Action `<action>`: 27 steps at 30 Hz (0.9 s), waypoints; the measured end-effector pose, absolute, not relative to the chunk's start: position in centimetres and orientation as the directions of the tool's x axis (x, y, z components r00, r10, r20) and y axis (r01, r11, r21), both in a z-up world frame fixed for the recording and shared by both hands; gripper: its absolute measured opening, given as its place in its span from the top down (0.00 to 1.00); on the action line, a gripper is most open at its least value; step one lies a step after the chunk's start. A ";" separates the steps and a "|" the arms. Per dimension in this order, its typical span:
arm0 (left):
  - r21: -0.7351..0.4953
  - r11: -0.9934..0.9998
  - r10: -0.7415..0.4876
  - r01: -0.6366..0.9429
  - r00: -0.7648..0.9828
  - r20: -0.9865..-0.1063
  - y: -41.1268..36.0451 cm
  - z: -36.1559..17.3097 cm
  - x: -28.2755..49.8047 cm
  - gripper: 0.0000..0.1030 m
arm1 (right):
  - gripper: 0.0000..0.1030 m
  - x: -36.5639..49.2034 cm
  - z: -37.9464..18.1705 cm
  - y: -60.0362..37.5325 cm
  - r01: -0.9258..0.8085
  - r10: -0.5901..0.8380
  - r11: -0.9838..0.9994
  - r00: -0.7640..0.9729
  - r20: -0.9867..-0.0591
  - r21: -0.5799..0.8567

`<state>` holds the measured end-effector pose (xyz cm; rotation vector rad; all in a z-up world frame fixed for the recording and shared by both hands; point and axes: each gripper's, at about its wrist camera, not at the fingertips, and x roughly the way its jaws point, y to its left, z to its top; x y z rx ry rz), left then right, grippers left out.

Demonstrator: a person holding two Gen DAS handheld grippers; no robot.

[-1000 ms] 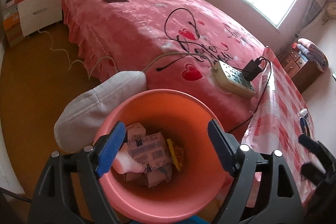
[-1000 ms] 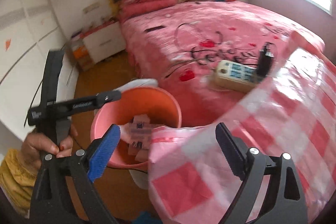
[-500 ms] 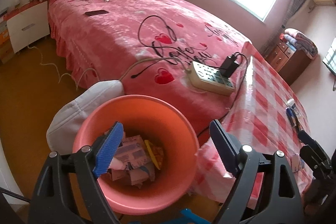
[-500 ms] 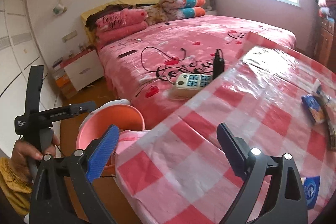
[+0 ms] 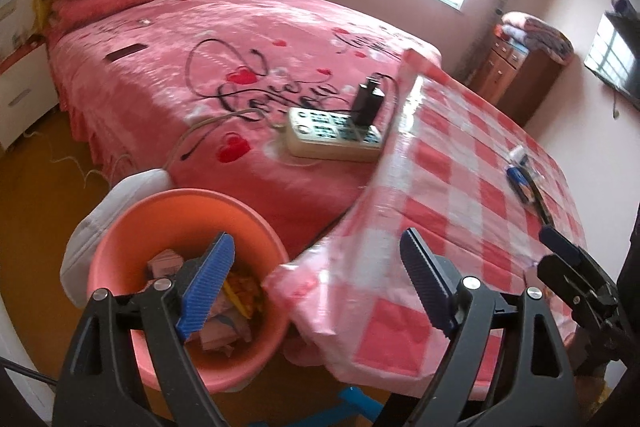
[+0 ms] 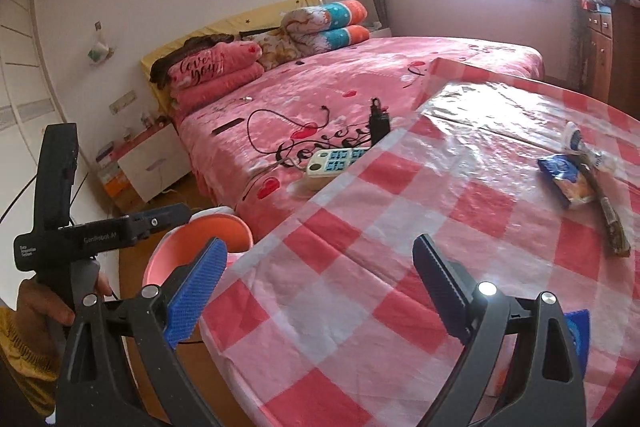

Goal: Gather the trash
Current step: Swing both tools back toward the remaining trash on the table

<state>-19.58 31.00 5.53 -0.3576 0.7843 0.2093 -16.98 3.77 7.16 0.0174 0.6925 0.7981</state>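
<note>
Blue-padded fingers (image 5: 208, 287) of both grippers stand wide apart, holding nothing.

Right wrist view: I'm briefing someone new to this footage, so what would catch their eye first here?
Probably the table in its red-and-white check cloth, filling the foreground, with wrappers lying near its far right edge. Behind it a pink bed carries a power strip by the table's edge. Low on the left, an orange bin on the floor peeks out past the open right gripper.
</note>
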 end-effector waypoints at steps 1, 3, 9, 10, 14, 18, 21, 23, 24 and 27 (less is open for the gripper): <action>-0.231 0.925 0.046 -0.303 0.691 -0.721 30.4 5.7 -19.3 0.17 | 0.10 -16.9 7.2 3.3 -0.648 0.661 0.713 0.497 -0.562 0.266; -0.222 0.934 0.036 -0.281 0.691 -0.722 29.3 5.9 -18.8 0.17 | 0.10 -16.7 7.2 2.6 -0.640 0.658 0.720 0.506 -0.558 0.269; -0.182 0.959 0.017 -0.216 0.688 -0.725 25.8 6.5 -17.5 0.17 | 0.10 -16.1 7.1 0.2 -0.611 0.650 0.737 0.523 -0.551 0.290; -0.177 0.962 0.015 -0.207 0.687 -0.726 25.2 6.5 -17.2 0.17 | 0.10 -16.0 7.1 -0.1 -0.607 0.649 0.739 0.524 -0.552 0.292; -0.161 0.971 0.003 -0.179 0.680 -0.733 23.3 6.6 -16.4 0.17 | 0.10 -15.7 7.2 -1.6 -0.592 0.644 0.748 0.537 -0.545 0.301; -0.153 0.976 -0.009 -0.153 0.677 -0.736 21.9 6.7 -15.8 0.17 | 0.10 -15.7 7.3 -2.9 -0.581 0.642 0.753 0.548 -0.536 0.309; -0.145 0.981 -0.021 -0.129 0.674 -0.738 20.8 6.7 -15.4 0.17 | 0.10 -15.4 7.4 -4.0 -0.569 0.642 0.757 0.556 -0.529 0.320; -0.143 0.983 -0.031 -0.113 0.671 -0.741 20.0 6.6 -15.2 0.17 | 0.10 -15.1 7.6 -4.9 -0.558 0.639 0.762 0.563 -0.525 0.329; -0.142 0.984 -0.037 -0.103 0.669 -0.742 19.6 6.5 -15.1 0.17 | 0.10 -15.0 7.6 -5.3 -0.552 0.637 0.764 0.565 -0.525 0.332; -0.138 0.988 -0.056 -0.072 0.660 -0.749 18.2 6.3 -14.6 0.17 | 0.10 -14.4 7.7 -6.6 -0.530 0.628 0.774 0.577 -0.523 0.346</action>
